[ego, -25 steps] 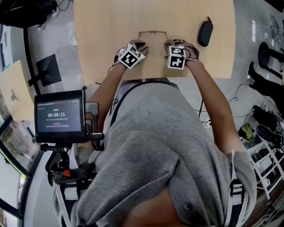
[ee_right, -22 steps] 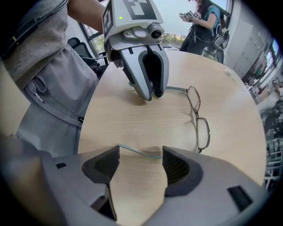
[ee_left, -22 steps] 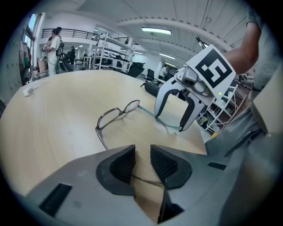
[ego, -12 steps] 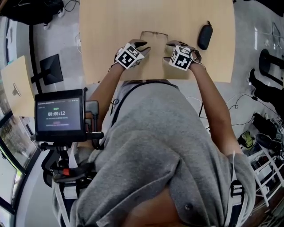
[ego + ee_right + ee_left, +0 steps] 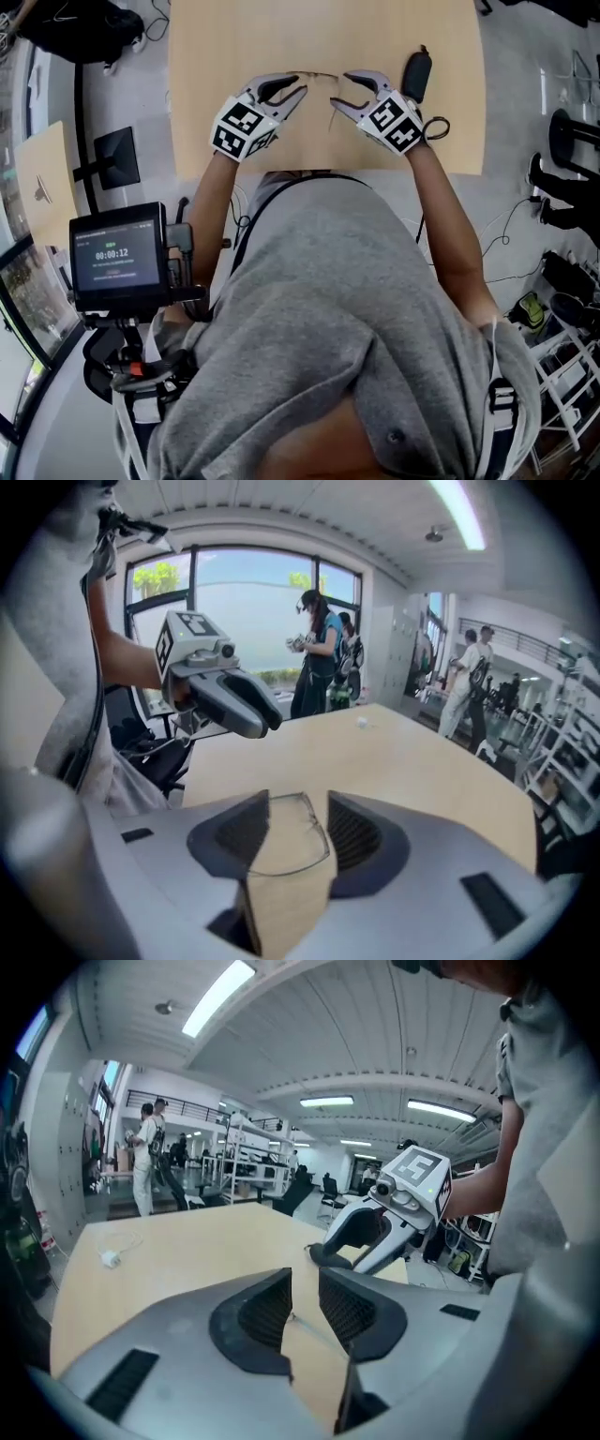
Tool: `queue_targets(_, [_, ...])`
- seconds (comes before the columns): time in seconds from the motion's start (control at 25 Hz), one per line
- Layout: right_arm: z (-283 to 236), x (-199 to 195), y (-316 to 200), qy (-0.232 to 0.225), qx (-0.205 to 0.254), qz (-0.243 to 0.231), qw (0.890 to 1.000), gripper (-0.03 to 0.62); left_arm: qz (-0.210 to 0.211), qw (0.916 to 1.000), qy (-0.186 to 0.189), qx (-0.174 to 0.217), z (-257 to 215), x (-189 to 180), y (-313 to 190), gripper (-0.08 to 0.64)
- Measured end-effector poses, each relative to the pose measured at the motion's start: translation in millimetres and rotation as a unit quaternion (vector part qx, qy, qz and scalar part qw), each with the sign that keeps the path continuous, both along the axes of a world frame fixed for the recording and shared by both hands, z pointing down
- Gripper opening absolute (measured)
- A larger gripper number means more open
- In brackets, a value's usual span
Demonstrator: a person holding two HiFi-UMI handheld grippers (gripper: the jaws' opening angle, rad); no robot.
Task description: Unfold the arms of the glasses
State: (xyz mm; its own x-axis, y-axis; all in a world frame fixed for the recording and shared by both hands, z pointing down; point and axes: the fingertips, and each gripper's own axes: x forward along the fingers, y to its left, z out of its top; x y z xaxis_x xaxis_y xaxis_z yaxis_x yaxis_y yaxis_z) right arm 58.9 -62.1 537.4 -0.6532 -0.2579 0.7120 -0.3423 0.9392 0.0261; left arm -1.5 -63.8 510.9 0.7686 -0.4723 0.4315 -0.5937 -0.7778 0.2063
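The person (image 5: 356,319) in a grey top leans over the near edge of the pale wooden worktop (image 5: 225,56), and both forearms reach in across that edge. The left gripper (image 5: 302,87) and the right gripper (image 5: 337,89) point toward each other about midway between the worktop's left and right edges.

The glasses (image 5: 319,75) sit between the two grippers, a thin wire frame, and whether they rest on the wood or are raised off it cannot be told.

In the right gripper view, one lens of the glasses (image 5: 292,834) fills the space between the jaws. Its rim meets the pad on either side, so the right jaws are closed on the frame.

In the left gripper view the jaws are drawn close, with a narrow slit of worktop showing between them. A thin arm of the glasses (image 5: 302,1323) runs through that slit and touches one pad only (not squeezed from both sides).

Farther off, close to the right edge, a dark glasses case (image 5: 415,70) lies just beyond the right gripper.
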Motion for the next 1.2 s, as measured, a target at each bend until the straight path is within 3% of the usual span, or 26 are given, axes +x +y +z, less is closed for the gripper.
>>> queue_targets(0.04, [-31,15,4,-0.027,0.02,0.023,0.999,0.126,-0.009,0.9997,0.005,0.024,-28,11,10,0.089])
queue_targets(0.08, [-62,32,9,-0.059,0.034,0.048,0.996,0.048,-0.018,0.9987,0.01,0.047,-56,23,21,0.087])
queue_targets(0.16, [-117,54,16,-0.122,0.053,0.088,0.987,0.011,-0.037,0.9949,0.022,0.091,-103,34,39,0.084])
queue_targets(0.32, [-192,66,21,-0.202,0.105,0.101,0.969,0.006,-0.085,0.9811,0.042,0.168,-169,22,56,0.038])
queue_targets(0.48, [-245,78,38,-0.242,0.143,0.101,0.954,0.006,-0.111,0.9681,0.06,0.217,-217,11,83,0.006])
queue_targets(0.88, [-313,80,115,-0.281,0.216,0.108,0.929,0.006,-0.112,0.9457,0.056,0.3,-274,-19,178,0.005])
queue_targets(1.08, [-330,69,187,-0.289,0.228,0.113,0.923,0.006,-0.119,0.939,0.065,0.316,-289,-33,259,0.005])
queue_targets(1.2, [-335,46,256,-0.286,0.234,0.111,0.923,0.006,-0.127,0.9361,0.078,0.318,-296,-52,328,0.005])
